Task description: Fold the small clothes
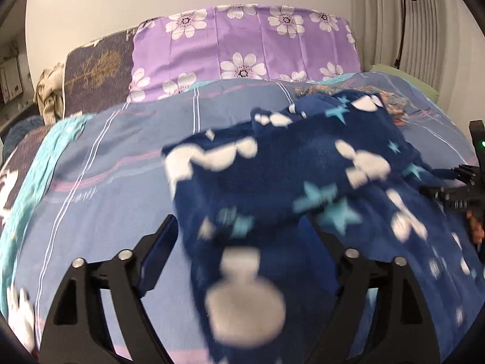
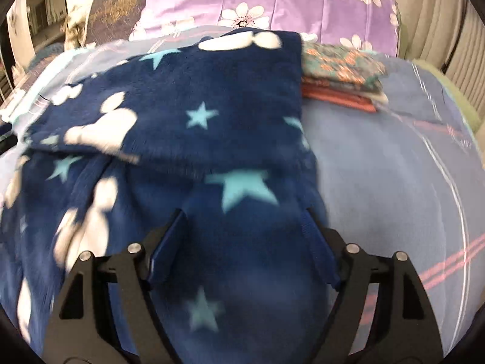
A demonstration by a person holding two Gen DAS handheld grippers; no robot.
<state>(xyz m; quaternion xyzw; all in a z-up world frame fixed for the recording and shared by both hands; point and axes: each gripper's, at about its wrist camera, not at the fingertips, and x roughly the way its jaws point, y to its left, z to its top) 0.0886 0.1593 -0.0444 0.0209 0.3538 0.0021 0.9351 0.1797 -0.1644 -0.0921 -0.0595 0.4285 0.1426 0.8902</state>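
A navy fleece garment [image 1: 272, 182] with white shapes and light blue stars lies on the bed, its far part folded over on itself. It also shows in the right wrist view [image 2: 182, 115]. My left gripper [image 1: 242, 227] is open, jaws wide apart, with the garment's near edge lying between them. My right gripper [image 2: 242, 221] is open too, its fingers spread on either side of the garment's near part. The right gripper's black frame [image 1: 463, 188] shows at the right edge of the left wrist view.
The bed has a blue striped cover [image 1: 121, 166]. A purple flowered pillow [image 1: 242, 42] and a dark pillow [image 1: 97, 72] stand at the head. A stack of folded patterned clothes [image 2: 342, 75] lies beyond the garment on the right. A black lamp [image 1: 406, 15] stands by the curtain.
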